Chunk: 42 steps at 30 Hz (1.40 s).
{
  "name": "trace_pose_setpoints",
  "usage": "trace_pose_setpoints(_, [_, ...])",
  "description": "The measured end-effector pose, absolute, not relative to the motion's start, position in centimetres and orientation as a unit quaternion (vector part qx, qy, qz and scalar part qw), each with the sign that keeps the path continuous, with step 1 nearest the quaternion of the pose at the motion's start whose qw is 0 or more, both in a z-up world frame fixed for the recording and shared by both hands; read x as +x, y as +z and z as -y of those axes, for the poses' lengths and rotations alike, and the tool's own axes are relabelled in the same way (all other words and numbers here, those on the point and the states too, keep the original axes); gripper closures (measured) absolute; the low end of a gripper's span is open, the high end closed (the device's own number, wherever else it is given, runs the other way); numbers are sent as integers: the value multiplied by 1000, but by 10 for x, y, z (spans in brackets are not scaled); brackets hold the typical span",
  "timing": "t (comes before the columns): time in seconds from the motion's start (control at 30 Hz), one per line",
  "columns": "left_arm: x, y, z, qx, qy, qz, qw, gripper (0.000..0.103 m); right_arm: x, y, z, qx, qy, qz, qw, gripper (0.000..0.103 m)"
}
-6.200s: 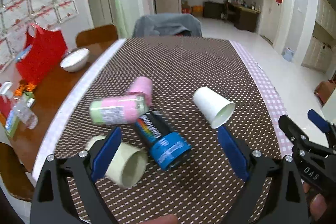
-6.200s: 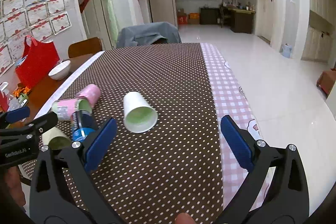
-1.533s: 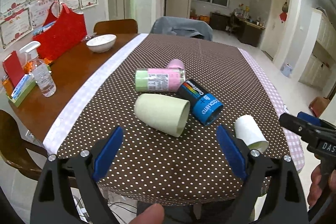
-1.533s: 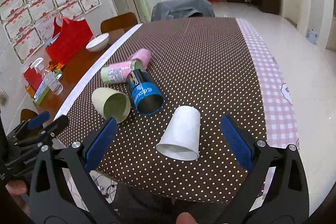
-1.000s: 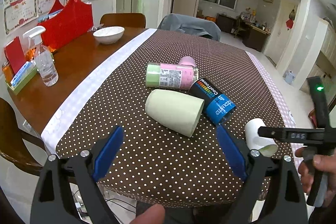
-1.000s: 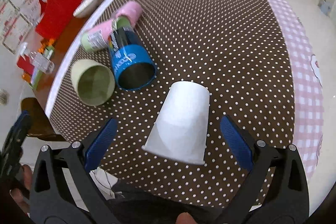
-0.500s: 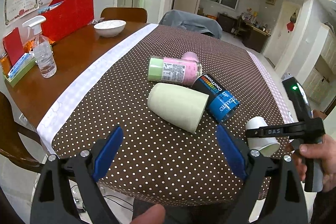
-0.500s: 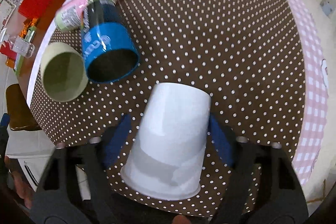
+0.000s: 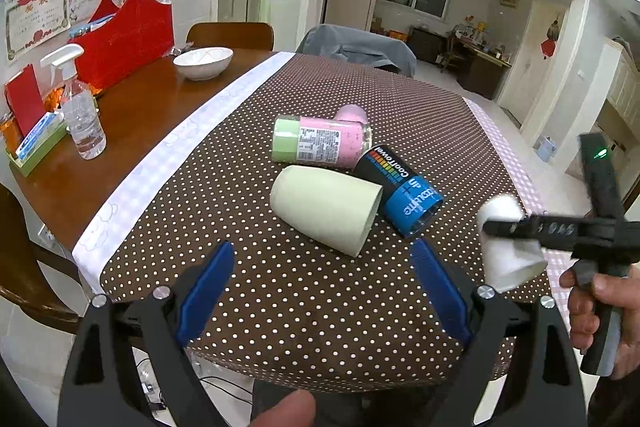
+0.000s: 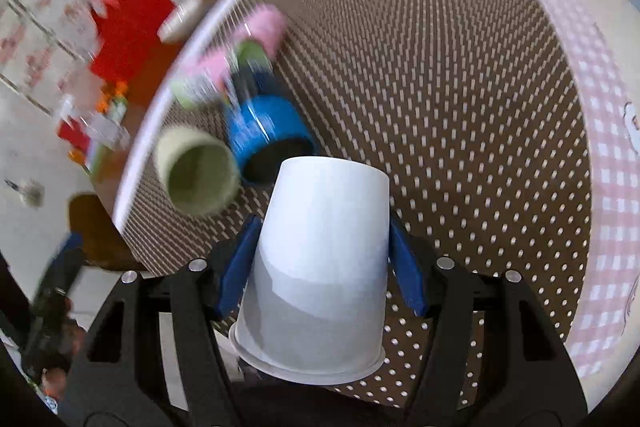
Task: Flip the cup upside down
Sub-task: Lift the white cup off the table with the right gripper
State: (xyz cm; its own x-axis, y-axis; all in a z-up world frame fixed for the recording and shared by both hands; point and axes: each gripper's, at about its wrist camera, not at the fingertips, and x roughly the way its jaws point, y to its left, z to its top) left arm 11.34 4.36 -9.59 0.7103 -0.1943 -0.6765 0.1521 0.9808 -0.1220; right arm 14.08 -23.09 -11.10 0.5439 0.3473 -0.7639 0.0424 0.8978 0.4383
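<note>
A white paper cup (image 10: 320,267) sits between the blue pads of my right gripper (image 10: 322,267), which is shut on it, base pointing away and rim toward the camera. In the left wrist view the same cup (image 9: 510,247) is held by the right gripper (image 9: 520,227) above the table's near right corner, tilted with its rim down and toward me. My left gripper (image 9: 320,291) is open and empty, hovering above the near edge of the dotted brown tablecloth (image 9: 280,287).
A pale green cup (image 9: 324,211), a blue and black can (image 9: 400,195), a pink and green can (image 9: 320,145) and a pink cup (image 9: 352,115) lie on their sides mid-table. A spray bottle (image 9: 80,115), red bag (image 9: 124,39) and white bowl (image 9: 204,63) stand at left.
My right gripper has shut on the white cup and lifted it off the cloth. The right wrist view is now blurred from motion. The left gripper has hardly moved.
</note>
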Motion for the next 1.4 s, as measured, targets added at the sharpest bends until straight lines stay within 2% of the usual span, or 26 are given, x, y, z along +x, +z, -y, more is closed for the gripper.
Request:
trace_pose_setpoints(0.17, [108, -89, -36, -18, -94, -360, 928, 14, 132, -101, 249, 226, 67, -383, 893, 41])
trace_pose_setpoints(0.3, [105, -87, -34, -17, -93, -353, 931, 14, 134, -114, 244, 191, 22, -314, 930, 41])
trace_pose_setpoints(0.43, [103, -86, -35, -17, -91, -348, 933, 14, 144, -125, 236, 163, -10, -285, 945, 41])
trace_pose_setpoints(0.7, [104, -89, -36, -18, -88, -347, 933, 14, 165, -138, 216, 102, -34, -279, 954, 41])
trace_pose_setpoints(1.23, [105, -95, -31, -14, -90, -349, 933, 14, 151, -162, 205, 81, -37, -326, 941, 40])
trace_pose_setpoints(1.4, [104, -95, -25, -9, -93, -348, 933, 14, 135, -164, 199, 69, -41, -318, 945, 40])
